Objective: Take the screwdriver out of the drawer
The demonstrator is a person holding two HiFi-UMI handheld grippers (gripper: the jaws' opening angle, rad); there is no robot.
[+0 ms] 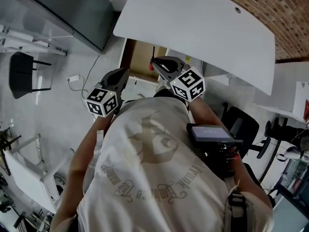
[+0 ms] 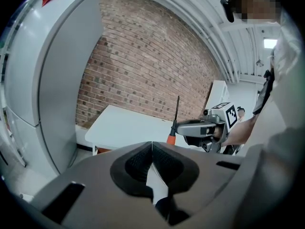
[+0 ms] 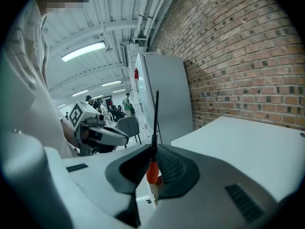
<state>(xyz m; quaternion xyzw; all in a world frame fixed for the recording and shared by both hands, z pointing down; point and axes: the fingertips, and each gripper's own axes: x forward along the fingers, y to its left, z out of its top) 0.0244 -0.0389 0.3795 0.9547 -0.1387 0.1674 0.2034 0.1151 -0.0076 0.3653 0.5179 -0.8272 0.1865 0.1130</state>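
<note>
The screwdriver (image 3: 152, 171) has an orange handle and a thin dark shaft that stands upright. My right gripper (image 3: 153, 151) is shut on its handle, and the shaft rises above the jaws. In the head view the right gripper (image 1: 154, 62) holds the screwdriver (image 1: 153, 53) over the open drawer (image 1: 142, 57), beneath the white table (image 1: 203, 28). The left gripper view shows the screwdriver (image 2: 176, 111) to the right, clamped in the right gripper (image 2: 180, 127). My left gripper (image 2: 151, 144) is shut with nothing between its pads, and sits left of the right one (image 1: 126, 72).
A brick wall (image 2: 143, 70) stands behind the table. A tall grey cabinet (image 2: 52, 70) is on the left. A dark chair (image 1: 21, 74) and a white cable (image 1: 77, 79) are on the floor to the left. Black office chairs (image 1: 241, 124) stand to the right.
</note>
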